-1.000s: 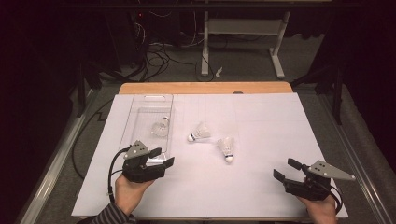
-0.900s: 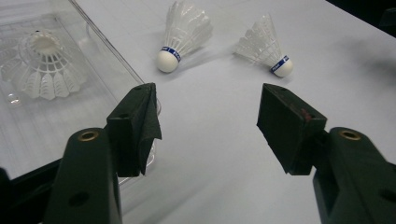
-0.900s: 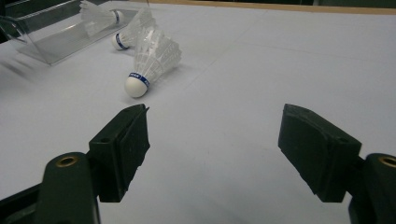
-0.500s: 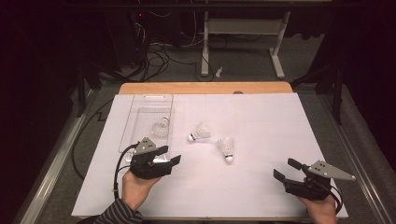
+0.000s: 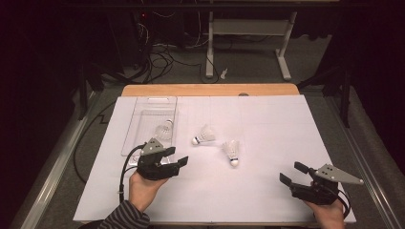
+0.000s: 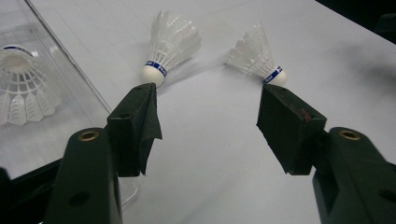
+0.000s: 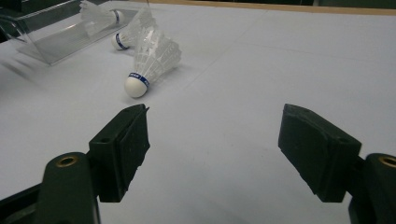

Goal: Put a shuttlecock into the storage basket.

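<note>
Three white shuttlecocks with blue bands lie on the white-covered table. One (image 5: 165,129) (image 6: 21,86) (image 7: 100,18) rests inside a clear plastic tray (image 5: 143,102) (image 6: 70,58) (image 7: 56,44). A second (image 5: 204,136) (image 6: 170,44) (image 7: 128,32) lies just right of the tray, its cork toward my left gripper (image 5: 175,156) (image 6: 208,93). That gripper is open, empty, and a short way in front of the cork. The third (image 5: 231,151) (image 6: 257,58) (image 7: 149,60) lies further right. My right gripper (image 5: 292,173) (image 7: 212,126) stands open and empty near the front right corner, well apart from them.
White paper (image 5: 267,124) covers the tabletop, and a strip of wood (image 5: 210,89) shows along the far edge. Beyond the table are floor cables (image 5: 162,52) and a white desk frame (image 5: 248,28). A metal rail (image 5: 57,162) runs beside the table's left edge.
My left gripper has moved right and slightly forward, toward the two loose shuttlecocks. The right gripper has not moved.
</note>
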Demonstrator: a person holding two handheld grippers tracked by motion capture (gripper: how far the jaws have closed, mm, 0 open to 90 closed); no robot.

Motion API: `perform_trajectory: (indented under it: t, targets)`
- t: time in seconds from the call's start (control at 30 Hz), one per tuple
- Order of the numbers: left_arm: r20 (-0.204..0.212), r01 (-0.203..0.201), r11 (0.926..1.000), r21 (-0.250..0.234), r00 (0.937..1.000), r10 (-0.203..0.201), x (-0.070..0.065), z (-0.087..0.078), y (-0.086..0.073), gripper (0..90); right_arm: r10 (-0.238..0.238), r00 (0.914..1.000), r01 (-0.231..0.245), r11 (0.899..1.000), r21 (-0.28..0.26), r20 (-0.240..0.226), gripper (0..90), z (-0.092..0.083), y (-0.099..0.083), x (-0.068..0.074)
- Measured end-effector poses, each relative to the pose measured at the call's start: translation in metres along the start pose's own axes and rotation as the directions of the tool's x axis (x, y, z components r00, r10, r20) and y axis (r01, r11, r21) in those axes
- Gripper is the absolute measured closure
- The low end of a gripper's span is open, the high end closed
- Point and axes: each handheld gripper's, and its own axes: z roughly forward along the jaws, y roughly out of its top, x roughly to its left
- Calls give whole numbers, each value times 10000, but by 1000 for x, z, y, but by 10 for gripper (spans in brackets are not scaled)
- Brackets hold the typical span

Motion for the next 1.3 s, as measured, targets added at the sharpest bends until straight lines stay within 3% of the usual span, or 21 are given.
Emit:
perform_trajectory:
  t: [1.3]
  targets:
    - [117, -13, 10000, -83, 9999, 14, -4, 21, 19, 391, -58, 10000, 58, 10000, -26, -4, 252, 0, 0, 0]
